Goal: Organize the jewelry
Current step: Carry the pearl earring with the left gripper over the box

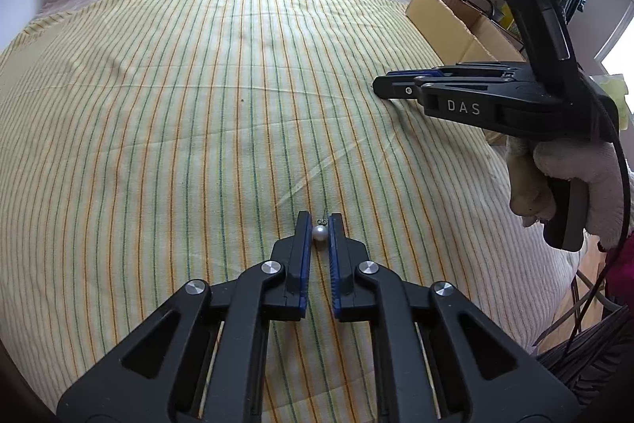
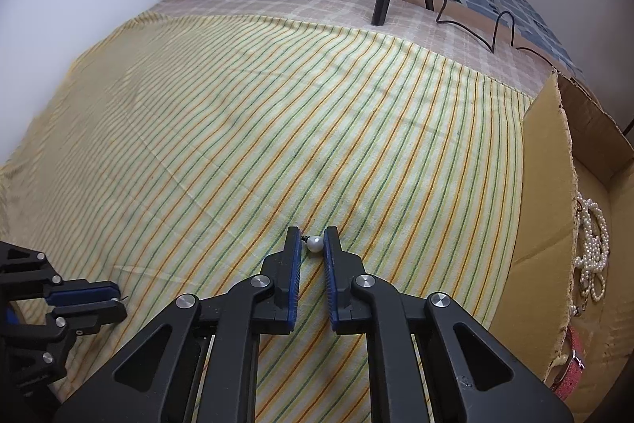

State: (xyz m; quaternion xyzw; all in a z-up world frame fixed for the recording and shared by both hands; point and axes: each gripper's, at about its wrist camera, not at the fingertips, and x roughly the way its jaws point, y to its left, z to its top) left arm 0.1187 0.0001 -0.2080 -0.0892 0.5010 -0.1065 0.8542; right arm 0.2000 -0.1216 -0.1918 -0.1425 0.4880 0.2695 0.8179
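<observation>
We pinch a small, glossy white pearl earring (image 1: 319, 233) in our left gripper (image 1: 319, 230), fingers nearly closed. Our right gripper (image 2: 311, 244) likewise clamps a matching pearl (image 2: 315, 244).

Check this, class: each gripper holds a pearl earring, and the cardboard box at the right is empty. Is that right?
Not quite. The box is not empty: the right wrist view shows pearl strands and a pink strap inside. The rest stands: the left gripper and right gripper each hold a pearl earring.
</observation>
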